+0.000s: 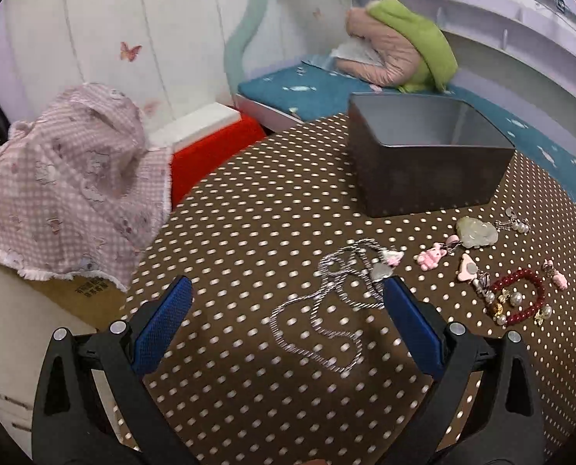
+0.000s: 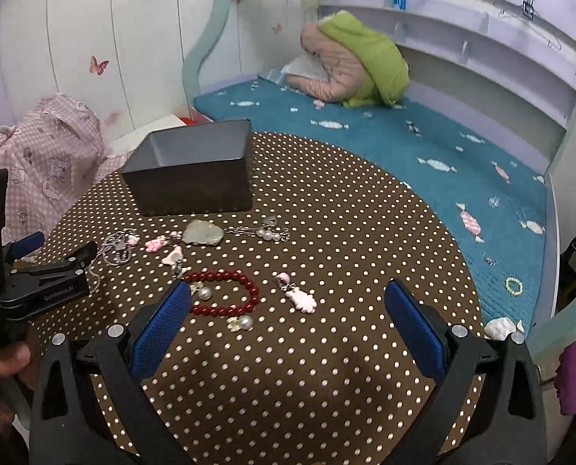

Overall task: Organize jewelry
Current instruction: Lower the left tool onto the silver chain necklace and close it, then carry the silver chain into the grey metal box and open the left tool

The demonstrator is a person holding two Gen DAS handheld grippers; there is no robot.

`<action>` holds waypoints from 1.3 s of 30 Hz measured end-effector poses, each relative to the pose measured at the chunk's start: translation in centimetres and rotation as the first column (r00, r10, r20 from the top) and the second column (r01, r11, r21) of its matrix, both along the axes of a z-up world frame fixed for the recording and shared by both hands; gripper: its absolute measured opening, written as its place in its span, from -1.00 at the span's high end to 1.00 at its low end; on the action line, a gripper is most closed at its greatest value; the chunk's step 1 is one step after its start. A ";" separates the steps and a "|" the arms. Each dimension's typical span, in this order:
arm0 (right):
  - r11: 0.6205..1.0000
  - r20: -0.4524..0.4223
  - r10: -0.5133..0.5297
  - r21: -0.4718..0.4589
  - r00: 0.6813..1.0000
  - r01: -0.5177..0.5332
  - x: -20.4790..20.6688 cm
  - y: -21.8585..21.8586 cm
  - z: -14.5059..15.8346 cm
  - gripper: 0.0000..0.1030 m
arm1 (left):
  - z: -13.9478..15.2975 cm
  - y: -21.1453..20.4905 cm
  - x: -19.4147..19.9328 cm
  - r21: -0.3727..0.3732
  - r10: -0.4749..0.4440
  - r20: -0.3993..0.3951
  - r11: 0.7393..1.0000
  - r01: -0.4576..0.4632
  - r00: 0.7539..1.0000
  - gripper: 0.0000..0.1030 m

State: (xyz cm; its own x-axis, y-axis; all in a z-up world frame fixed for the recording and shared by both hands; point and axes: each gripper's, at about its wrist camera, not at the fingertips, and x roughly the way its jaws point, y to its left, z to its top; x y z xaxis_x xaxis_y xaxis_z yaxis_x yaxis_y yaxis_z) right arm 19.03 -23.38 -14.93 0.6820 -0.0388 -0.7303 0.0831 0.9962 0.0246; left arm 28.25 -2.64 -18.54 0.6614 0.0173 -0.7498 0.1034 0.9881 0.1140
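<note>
A silver chain necklace [image 1: 326, 310] lies coiled on the brown dotted table [image 1: 249, 213], between the fingers of my open left gripper [image 1: 288, 286]. A dark grey box [image 1: 427, 155] stands open behind it; it also shows in the right wrist view [image 2: 195, 170]. A red bead bracelet [image 2: 226, 290], a pale jade pendant [image 2: 202, 232], pearl earrings [image 2: 268, 232] and pink charms [image 2: 299, 296] lie scattered. My right gripper [image 2: 288, 290] is open above the bracelet and empty. The left gripper [image 2: 51, 275] shows at the left of that view.
A pink checked cloth [image 1: 67, 190] covers something left of the table. A red and white box [image 1: 210, 135] sits behind it. A teal bed [image 2: 423, 162] with a pink and green jacket [image 2: 350, 62] lies beyond the table.
</note>
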 end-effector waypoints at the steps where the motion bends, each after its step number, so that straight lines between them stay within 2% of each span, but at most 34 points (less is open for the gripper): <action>1: 1.000 -0.008 -0.002 0.001 1.000 0.002 0.3 -0.3 -0.1 -0.86 | -0.1 -0.2 0.2 -0.002 -0.007 -0.006 1.000 0.007 1.000 -0.90; 8: 1.000 -0.046 -0.007 0.020 0.999 0.008 2.1 -1.7 -1.0 -0.86 | -2.5 -2.1 2.6 0.015 -0.043 -0.077 0.999 0.044 0.996 -0.90; 11: 1.000 -0.064 0.004 0.028 0.998 -0.002 2.9 -2.1 -1.5 -0.86 | -3.1 -1.7 3.0 -0.028 -0.042 -0.081 0.999 0.040 0.996 -0.83; 13: 0.999 -0.073 0.009 0.040 0.997 -0.006 3.5 -2.5 -1.8 -0.86 | -3.2 -1.4 3.0 -0.103 -0.070 -0.088 0.993 0.061 0.994 -0.34; 14: 0.999 -0.075 0.014 0.048 0.997 -0.010 4.0 -2.8 -2.0 -0.86 | -3.2 -1.6 3.2 -0.089 -0.068 -0.081 0.994 0.060 0.994 -0.23; 16: 0.998 -0.083 0.031 0.055 0.996 -0.026 4.9 -3.1 -2.5 -0.86 | -3.0 -2.1 3.2 -0.096 -0.114 -0.077 0.990 0.107 0.990 0.29; 17: 0.998 -0.093 0.044 0.055 0.995 -0.039 5.5 -3.1 -2.8 -0.86 | -3.0 -2.2 3.2 -0.100 -0.127 -0.079 0.988 0.119 0.989 0.39; 18: 0.996 -0.102 0.068 0.058 0.992 -0.063 6.2 -3.0 -3.2 -0.86 | -2.9 -2.3 3.1 -0.108 -0.138 -0.082 0.986 0.129 0.987 0.60; 20: 0.993 -0.118 0.112 0.053 0.987 -0.106 7.3 -2.4 -3.8 -0.85 | -2.8 -2.1 3.2 -0.153 -0.160 -0.091 0.978 0.145 0.983 0.65; 23: 0.986 -0.155 0.165 0.035 0.974 -0.162 8.9 -1.5 -4.8 -0.54 | -2.7 -1.6 3.0 -0.196 -0.168 -0.096 0.970 0.146 0.981 0.65; 25: 0.983 -0.176 0.182 0.018 0.967 -0.182 9.7 -1.0 -5.4 -0.20 | -2.4 -0.9 2.8 -0.200 -0.161 -0.096 0.970 0.139 0.982 0.65; 26: 0.982 -0.167 0.185 -0.005 0.968 -0.189 9.9 -0.8 -5.3 -0.18 | -2.4 -0.6 2.6 -0.202 -0.155 -0.096 0.970 0.134 0.983 0.65; 30: 0.971 -0.160 0.234 -0.020 0.959 -0.240 10.4 0.0 -5.0 0.16 | -1.9 0.2 1.5 -0.211 -0.149 -0.088 0.969 0.128 0.985 0.65; 34: 0.949 -0.164 0.296 -0.060 0.941 -0.309 10.3 1.5 -4.9 0.82 | -1.3 0.6 0.4 -0.222 -0.147 -0.075 0.967 0.127 0.986 0.66; 36: 0.944 -0.180 0.302 -0.083 0.936 -0.321 9.8 1.9 -5.0 0.82 | -0.8 0.7 0.0 -0.228 -0.144 -0.066 0.965 0.126 0.987 0.66; 39: 0.948 -0.168 0.310 -0.021 0.936 -0.318 8.9 1.4 -4.5 0.83 | 0.0 0.8 -0.2 -0.230 -0.147 -0.049 0.964 0.132 0.988 0.66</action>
State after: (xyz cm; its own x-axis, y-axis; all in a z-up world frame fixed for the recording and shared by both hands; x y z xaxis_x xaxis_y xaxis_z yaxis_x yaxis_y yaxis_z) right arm 27.92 -21.96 -19.47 0.5387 0.1211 -0.8338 -0.2348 0.9720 -0.0105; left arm 28.08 -1.80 -18.53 0.5948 -0.2458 -0.7654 0.2418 0.9627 -0.1213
